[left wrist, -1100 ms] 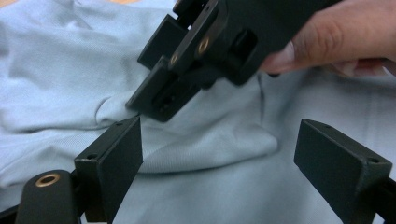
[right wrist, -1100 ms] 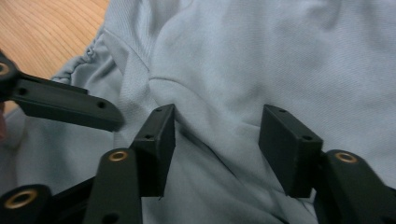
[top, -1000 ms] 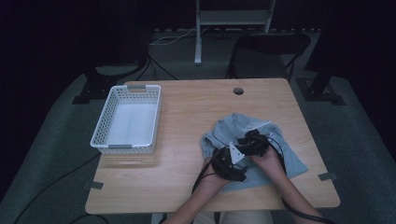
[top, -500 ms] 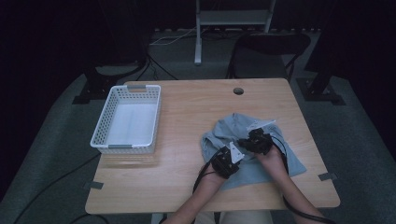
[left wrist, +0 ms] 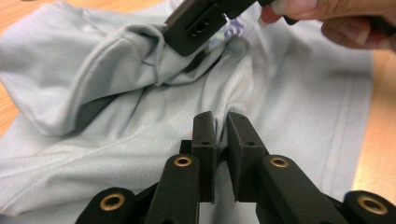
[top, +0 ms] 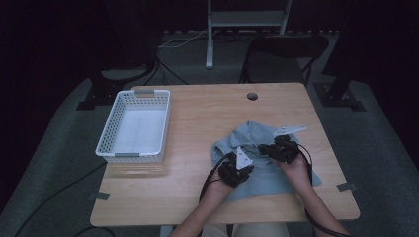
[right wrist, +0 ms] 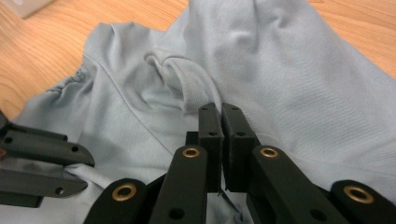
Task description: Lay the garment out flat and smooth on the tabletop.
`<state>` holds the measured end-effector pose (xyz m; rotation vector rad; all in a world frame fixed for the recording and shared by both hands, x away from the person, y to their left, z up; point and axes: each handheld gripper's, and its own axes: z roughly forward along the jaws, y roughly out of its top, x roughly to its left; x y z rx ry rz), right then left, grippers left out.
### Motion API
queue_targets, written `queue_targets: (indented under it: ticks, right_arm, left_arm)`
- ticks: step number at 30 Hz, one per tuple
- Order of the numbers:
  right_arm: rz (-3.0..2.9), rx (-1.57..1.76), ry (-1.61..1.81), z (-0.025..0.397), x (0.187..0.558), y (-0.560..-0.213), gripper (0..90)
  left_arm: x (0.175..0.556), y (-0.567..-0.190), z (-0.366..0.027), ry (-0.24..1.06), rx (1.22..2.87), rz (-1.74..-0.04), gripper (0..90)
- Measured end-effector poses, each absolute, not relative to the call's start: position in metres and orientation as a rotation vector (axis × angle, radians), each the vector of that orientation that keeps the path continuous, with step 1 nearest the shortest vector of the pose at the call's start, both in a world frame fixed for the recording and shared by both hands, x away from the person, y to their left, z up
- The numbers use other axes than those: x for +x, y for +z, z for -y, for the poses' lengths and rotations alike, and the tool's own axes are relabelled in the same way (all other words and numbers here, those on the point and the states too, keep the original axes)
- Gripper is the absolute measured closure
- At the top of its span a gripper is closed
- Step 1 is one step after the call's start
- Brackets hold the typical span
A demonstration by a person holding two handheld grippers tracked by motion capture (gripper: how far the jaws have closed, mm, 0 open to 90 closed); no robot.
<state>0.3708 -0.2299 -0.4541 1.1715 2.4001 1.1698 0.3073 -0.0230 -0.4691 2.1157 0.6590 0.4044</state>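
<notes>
In the high view, a grey shirt is seen crumpled at the near right of the table, well apart from the white basket at the left. The left gripper and the right gripper are both set on the cloth.

In the left gripper view, a thin ridge of fabric is pinched between nearly closed jaws. Only a little cloth is held, so it could slip free if pulled hard.

In the right gripper view, the jaws are clenched on a folded hem. If the grips are drawn apart unevenly, the shirt could bunch or drag toward the table edge.
</notes>
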Motion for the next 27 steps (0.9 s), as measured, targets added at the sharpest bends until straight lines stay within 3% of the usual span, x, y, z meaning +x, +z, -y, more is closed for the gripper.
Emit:
queue_targets:
  ticks: [6, 8, 11, 12, 14, 17, 18, 19, 20, 21, 23, 26, 27]
  right_arm:
    - [-2.382, 1.199, 1.190, 0.237, 0.370, -0.453, 87.8]
    - [-2.379, 1.209, 1.208, 0.240, 0.370, -0.454, 87.8]
    - [-2.385, 1.222, 1.212, 0.242, 0.371, -0.456, 87.9]
    - [-2.381, 1.226, 1.213, 0.243, 0.371, -0.456, 87.9]
    - [-2.378, 1.235, 1.218, 0.245, 0.371, -0.456, 87.9]
    - [-2.370, 1.247, 1.217, 0.248, 0.371, -0.458, 87.9]
    - [-2.370, 1.250, 1.219, 0.248, 0.371, -0.459, 87.9]
    - [-2.370, 1.250, 1.219, 0.248, 0.371, -0.459, 87.9]
    - [-2.367, 1.252, 1.216, 0.249, 0.371, -0.460, 87.8]
    - [-2.376, 1.255, 1.215, 0.249, 0.371, -0.461, 87.9]
    - [-2.382, 1.254, 1.219, 0.248, 0.371, -0.461, 87.8]
    - [-2.386, 1.243, 1.216, 0.246, 0.372, -0.462, 87.8]
    - [-2.388, 1.252, 1.218, 0.245, 0.373, -0.462, 87.8]
  left_arm:
    - [0.307, -0.469, 0.018, 0.402, 2.089, -0.637, 84.3]
    - [0.307, -0.468, 0.017, 0.380, 2.084, -0.625, 74.3]
    - [0.306, -0.467, 0.017, 0.387, 2.110, -0.623, 78.2]
    - [0.306, -0.467, 0.017, 0.425, 2.111, -0.638, 90.0]
    - [0.308, -0.468, 0.016, 0.377, 2.130, -0.631, 90.0]
    - [0.304, -0.471, 0.021, 0.428, 2.144, -0.611, 90.0]
    - [0.303, -0.471, 0.025, 0.416, 2.136, -0.635, 78.8]
    - [0.303, -0.471, 0.025, 0.416, 2.136, -0.635, 57.0]
    - [0.304, -0.472, 0.028, 0.340, 2.151, -0.631, 57.0]
    - [0.303, -0.473, 0.031, 0.318, 2.146, -0.626, 49.2]
    - [0.301, -0.474, 0.037, 0.346, 2.160, -0.612, 41.3]
    - [0.304, -0.479, 0.044, 0.365, 2.194, -0.642, 42.6]
    - [0.306, -0.481, 0.043, 0.367, 2.202, -0.649, 49.4]
